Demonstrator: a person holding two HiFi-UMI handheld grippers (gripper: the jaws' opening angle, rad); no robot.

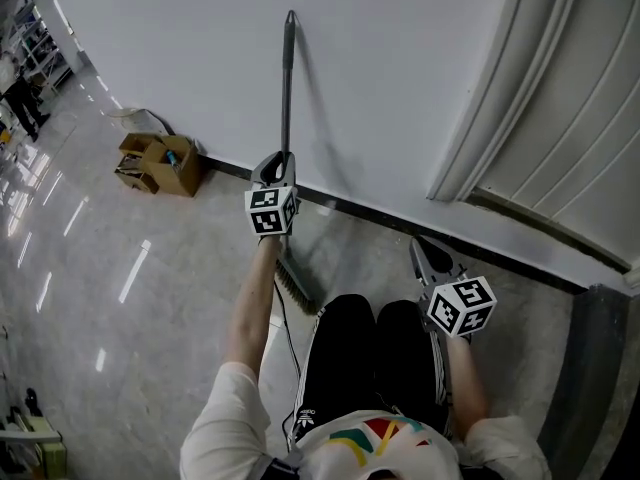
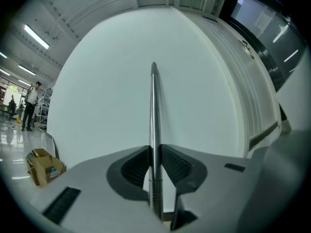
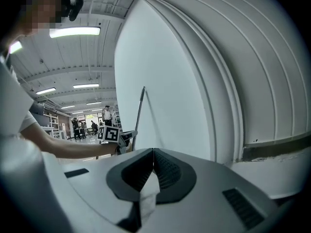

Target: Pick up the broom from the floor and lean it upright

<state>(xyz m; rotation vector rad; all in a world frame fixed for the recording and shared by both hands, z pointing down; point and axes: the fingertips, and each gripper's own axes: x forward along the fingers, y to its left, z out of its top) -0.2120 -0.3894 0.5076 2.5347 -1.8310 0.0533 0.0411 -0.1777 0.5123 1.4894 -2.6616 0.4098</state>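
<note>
Left tool clamps the broom by its handle, upright near the white wall; my right tool is closed on nothing.

An open cardboard box sits on the glossy grey floor at the far left, just beside the white wall. A ribbed white door fills the right. A person stands far off left.

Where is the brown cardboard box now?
In the head view, the brown cardboard box sits on the floor by the white wall, left of the metal broom handle.
</note>
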